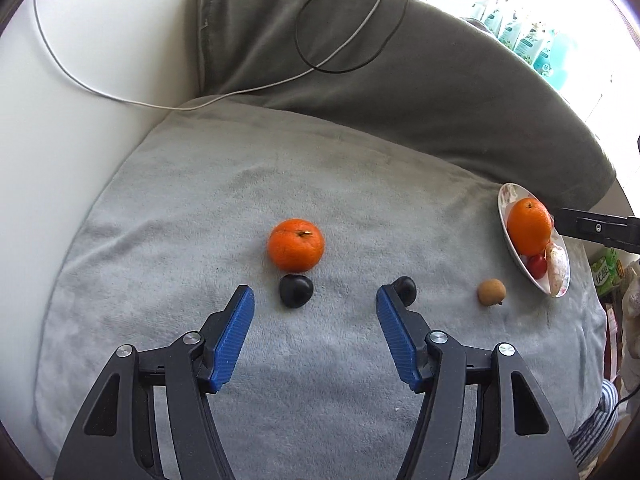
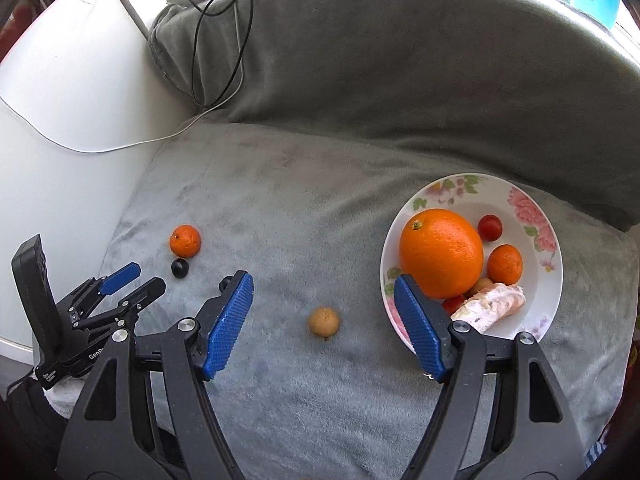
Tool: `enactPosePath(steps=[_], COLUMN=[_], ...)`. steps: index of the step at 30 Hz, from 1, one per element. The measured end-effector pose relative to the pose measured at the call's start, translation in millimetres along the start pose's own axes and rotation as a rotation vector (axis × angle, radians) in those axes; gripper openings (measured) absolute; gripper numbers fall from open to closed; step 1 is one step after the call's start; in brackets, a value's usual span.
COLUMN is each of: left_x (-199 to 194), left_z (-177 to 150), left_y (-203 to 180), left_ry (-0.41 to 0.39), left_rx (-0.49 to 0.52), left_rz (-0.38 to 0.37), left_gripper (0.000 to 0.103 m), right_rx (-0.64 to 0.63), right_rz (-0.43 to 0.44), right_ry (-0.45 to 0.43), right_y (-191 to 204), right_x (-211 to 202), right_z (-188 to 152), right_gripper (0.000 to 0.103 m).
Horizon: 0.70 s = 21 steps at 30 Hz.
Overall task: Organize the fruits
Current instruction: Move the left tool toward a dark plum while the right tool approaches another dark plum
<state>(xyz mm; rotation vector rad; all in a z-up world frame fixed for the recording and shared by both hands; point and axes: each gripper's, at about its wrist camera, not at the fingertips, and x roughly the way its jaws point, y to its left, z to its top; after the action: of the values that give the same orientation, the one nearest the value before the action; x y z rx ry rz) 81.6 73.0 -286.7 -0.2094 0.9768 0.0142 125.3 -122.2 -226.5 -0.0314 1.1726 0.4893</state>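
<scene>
A floral white plate (image 2: 548, 280) on the grey blanket holds a big orange (image 2: 442, 252), a small tangerine (image 2: 505, 264), cherry tomatoes (image 2: 489, 227) and a pale peeled piece (image 2: 494, 306). Loose on the blanket lie a tangerine (image 1: 296, 245), a dark plum (image 1: 296, 290), a second dark plum (image 1: 406, 288) partly behind my left finger, and a small brown fruit (image 1: 491, 292). My left gripper (image 1: 316, 296) is open and empty just short of the plums. My right gripper (image 2: 324, 284) is open and empty, the brown fruit (image 2: 324, 321) between its fingers, its right finger over the plate's edge.
The blanket (image 1: 320, 184) covers a cushion against a darker grey backrest (image 1: 400, 60) with black and white cables (image 1: 340, 32). A white surface (image 1: 60, 120) lies left. The left gripper (image 2: 120, 280) shows at the right wrist view's left. Green packs (image 1: 528, 40) stand far right.
</scene>
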Motion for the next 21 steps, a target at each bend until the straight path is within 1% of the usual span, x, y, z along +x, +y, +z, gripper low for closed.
enactPosePath(steps=[4,5,9,11,14,17,21], left_x=[9,11,21,26,29,34,39], left_z=[-2,-2,0,0,-2,-1,0], left_y=[12,14,20,20,23,24,24], left_ry=[0.023,0.028,0.046,0.058,0.066,0.074,0.078], left_rx=[-0.03,-0.037,-0.049,-0.056,-0.074,-0.093,-0.094], left_rz=[0.002,-0.005,-0.02,-0.026,-0.033,-0.043,-0.054], left_gripper=[0.062,0.057,0.05,0.045,0.042,0.039,0.039], right_rx=[-0.029,-0.035,-0.069,-0.089,-0.125,-0.152,-0.182], right_rz=[-0.004,-0.002,0.001,0.003,0.008,0.02,0.042], right_ry=[0.017,0.02,0.035,0.046,0.063,0.075,0.106], right_y=[8,10,20,27,38,48,62], right_x=[9,10,18,23,32,40,55], right_z=[-2,-2,-4,-5,-6,-7,-7], right_gripper=[0.076,0.076,0.076,0.075,0.069,0.069,0.053])
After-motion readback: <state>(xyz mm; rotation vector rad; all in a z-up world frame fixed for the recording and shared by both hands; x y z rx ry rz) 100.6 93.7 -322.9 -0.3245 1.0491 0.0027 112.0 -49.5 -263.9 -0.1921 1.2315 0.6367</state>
